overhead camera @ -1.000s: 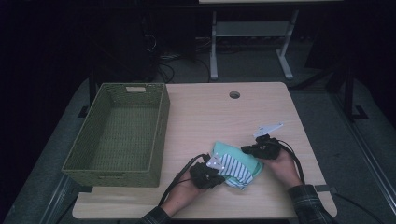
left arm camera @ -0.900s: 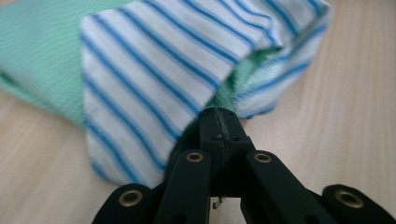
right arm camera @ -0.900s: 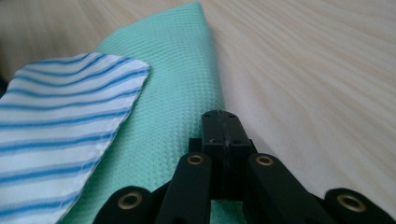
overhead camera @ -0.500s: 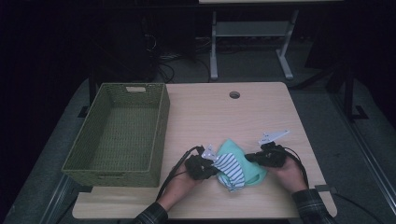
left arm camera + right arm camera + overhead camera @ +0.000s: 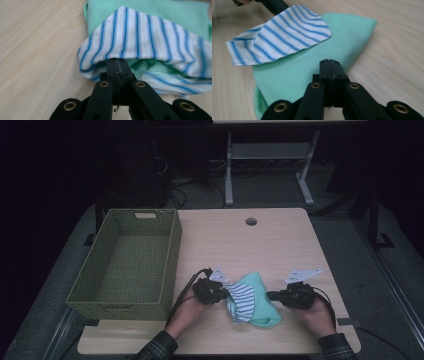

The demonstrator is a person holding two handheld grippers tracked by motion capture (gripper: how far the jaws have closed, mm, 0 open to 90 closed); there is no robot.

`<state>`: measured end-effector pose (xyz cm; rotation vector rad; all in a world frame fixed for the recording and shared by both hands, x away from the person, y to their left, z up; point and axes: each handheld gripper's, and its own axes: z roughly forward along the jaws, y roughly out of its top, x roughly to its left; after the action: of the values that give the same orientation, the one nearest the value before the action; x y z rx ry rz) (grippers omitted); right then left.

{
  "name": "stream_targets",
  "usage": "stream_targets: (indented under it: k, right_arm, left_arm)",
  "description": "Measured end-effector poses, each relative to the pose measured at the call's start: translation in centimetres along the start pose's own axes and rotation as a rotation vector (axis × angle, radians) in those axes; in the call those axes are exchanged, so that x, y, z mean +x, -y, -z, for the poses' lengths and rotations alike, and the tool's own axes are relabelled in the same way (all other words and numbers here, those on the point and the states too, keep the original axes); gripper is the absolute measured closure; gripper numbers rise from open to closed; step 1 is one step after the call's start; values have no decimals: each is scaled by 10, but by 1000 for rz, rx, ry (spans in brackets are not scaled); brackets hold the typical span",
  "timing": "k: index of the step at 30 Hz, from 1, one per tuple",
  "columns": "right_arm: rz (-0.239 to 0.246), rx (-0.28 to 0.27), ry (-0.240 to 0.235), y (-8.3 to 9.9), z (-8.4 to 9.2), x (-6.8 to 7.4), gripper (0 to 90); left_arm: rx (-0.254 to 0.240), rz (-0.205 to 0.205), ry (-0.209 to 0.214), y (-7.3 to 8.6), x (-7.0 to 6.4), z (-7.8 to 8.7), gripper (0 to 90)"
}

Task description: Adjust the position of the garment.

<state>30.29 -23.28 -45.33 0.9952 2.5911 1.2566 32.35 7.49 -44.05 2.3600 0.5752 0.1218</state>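
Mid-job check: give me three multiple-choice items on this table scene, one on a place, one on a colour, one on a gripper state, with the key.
1. Where does the green woven basket stand?
A. left part of the wooden table
B. right part
C. on the floor

2. What colours is the folded cloth?
A. red and black
B. mint green with a blue-and-white striped side
C. plain yellow

3. How is the left gripper?
A. wide open above the basket
B. open beside the cloth
C. shut at the cloth's striped edge

Key: 1 A, the high view shows the basket at the table's left; 2 B, both gripper views show both sides; 3 C, its jaws meet under the striped fold.
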Motion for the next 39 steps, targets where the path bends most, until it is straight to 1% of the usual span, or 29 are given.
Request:
stream_targets:
  k: [1, 2, 3, 4, 5, 6, 7, 8, 9, 10, 11, 12, 13, 14, 15, 17, 18, 21, 23, 25, 27, 31, 34, 35, 36, 39]
  right_arm:
    - [-10, -5, 16, 1, 2, -1, 838]
    - [-8, -13, 37, 4, 5, -4, 808]
    - [-15, -19, 47, 6, 7, -5, 776]
    - [-28, -30, 76, 9, 10, -7, 712]
    - [-36, -30, 90, 11, 12, -7, 684]
    - [-55, -30, 110, 15, 15, -8, 641]
    - [-45, -35, 138, 18, 16, -10, 578]
    - [-49, -33, 166, 21, 18, -11, 545]
    - [-55, -30, 180, 24, 20, -12, 513]
    - [-62, -30, 189, 27, 21, -14, 476]
    - [-67, -35, 209, 30, 23, -16, 437]
    - [-70, -32, 227, 32, 24, -17, 413]
    - [-75, -33, 237, 35, 25, -19, 384]
    - [-79, -38, 248, 36, 26, -21, 353]
    - [-82, -32, 266, 37, 26, -21, 333]
    - [-76, -21, 300, 39, 24, -23, 266]
    - [-78, -18, 309, 39, 23, -24, 252]
    - [-80, -6, 330, 41, 20, -27, 177]
    - [-98, -1, 336, 42, 18, -29, 142]
    - [-103, 10, 353, 43, 16, -29, 135]
    - [-108, 14, 350, 43, 15, -30, 121]
    - [-116, 4, 349, 44, 14, -32, 89]
    - [-115, 4, 348, 44, 14, -32, 87]
    - [-115, 4, 348, 44, 14, -32, 87]
    - [-115, 4, 348, 44, 14, -32, 87]
    - [-114, 5, 349, 44, 14, -33, 87]
  left_arm:
    - [-5, -2, 5, -1, 0, 4, 880]
    - [-10, -9, 4, -1, 0, 7, 863]
    - [-16, -14, 9, -2, -1, 11, 851]
    - [-22, -15, 15, -2, -1, 13, 825]
    - [-23, -13, 30, -3, -2, 16, 805]
    - [-20, -25, 38, -4, -2, 17, 775]
    - [-25, -23, 37, -5, -4, 19, 748]
    - [-27, -34, 42, -6, -4, 20, 731]
    - [-31, -37, 54, -7, -5, 22, 702]
    - [-33, -42, 67, -9, -6, 22, 676]
    - [-23, -50, 74, -10, -5, 22, 646]
    - [-19, -49, 93, -13, -6, 21, 617]
    - [-14, -62, 104, -15, -6, 21, 580]
    - [-6, -75, 109, -17, -6, 20, 556]
    - [-6, -73, 116, -19, -6, 18, 530]
    - [9, -100, 129, -25, -7, 15, 468]
    - [16, -109, 132, -28, -9, 13, 434]
    - [41, -132, 131, -34, -11, 9, 349]
    - [52, -141, 141, -37, -10, 7, 284]
    - [72, -152, 140, -38, -10, 4, 245]
    - [84, -166, 144, -39, -10, 1, 197]
    - [104, -183, 152, -41, -13, -8, 148]
    - [144, -207, 152, -41, -16, -17, 134]
    - [151, -205, 152, -40, -17, -20, 133]
    - [172, -218, 146, -40, -18, -25, 132]
    - [197, -221, 145, -38, -22, -35, 131]
